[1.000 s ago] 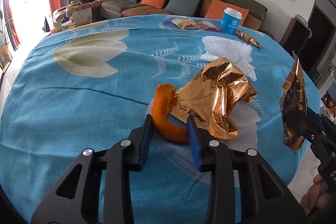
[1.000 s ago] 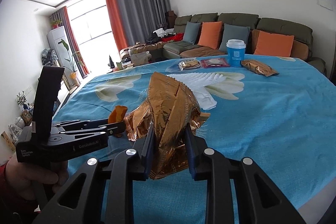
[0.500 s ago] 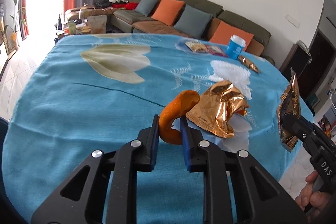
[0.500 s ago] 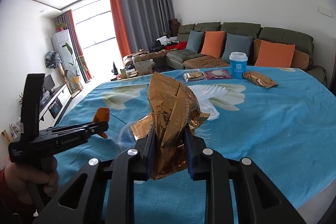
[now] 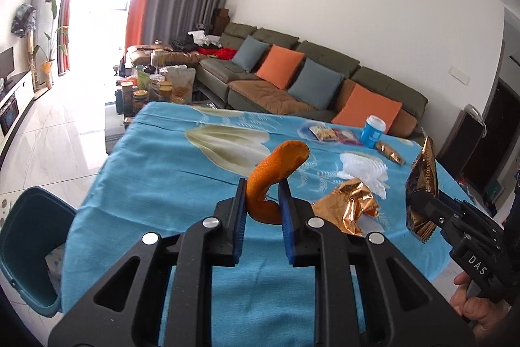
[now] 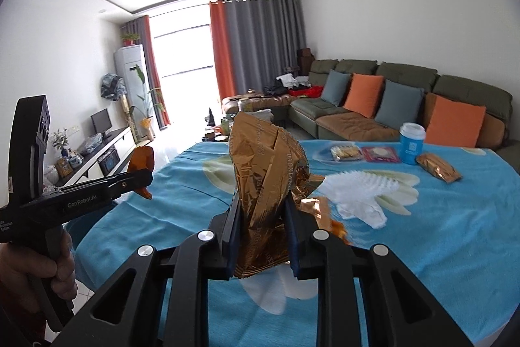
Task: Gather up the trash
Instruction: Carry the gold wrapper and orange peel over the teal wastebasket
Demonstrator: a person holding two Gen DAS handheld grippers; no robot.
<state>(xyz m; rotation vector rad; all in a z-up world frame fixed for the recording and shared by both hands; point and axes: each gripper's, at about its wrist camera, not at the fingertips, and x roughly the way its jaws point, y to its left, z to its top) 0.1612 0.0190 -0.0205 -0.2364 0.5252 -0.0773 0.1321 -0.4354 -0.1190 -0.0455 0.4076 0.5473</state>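
Since a second ago I see both hands lifted off the table: the orange peel [image 5: 273, 181], which lay on the cloth between my left jaws, now hangs clear above the blue flowered tablecloth [image 5: 156, 184], and the view has swung up to take in more of the room and a teal bin [image 5: 29, 246] at the table's near left corner.

My left gripper [image 5: 261, 210] is pinched on the lower curl of the peel, the blue pads pressing it from both sides while the upper end arcs up and to the right. In the right wrist view the same gripper [image 6: 143, 178] shows from the side, the peel sticking out above and below its tip, and the hand [image 6: 55, 265] wrapped round its handle.

My right gripper [image 6: 261, 233] is clamped on a gold foil wrapper [image 6: 266, 178] that stands upright between the pads, its bottom edge poking out below them. From the left wrist view that wrapper [image 5: 422, 187] hangs in the air at the right.

On the table, a second crumpled gold wrapper [image 5: 349, 207] lies just beside a white tissue [image 5: 364, 168]. Farther back stand a blue cup [image 5: 373, 132], a small gold packet [image 5: 390, 152] near it, and two flat snack packets [image 5: 334, 134] to the cup's left. A green sofa [image 5: 325, 80] with orange and grey cushions runs behind the table.
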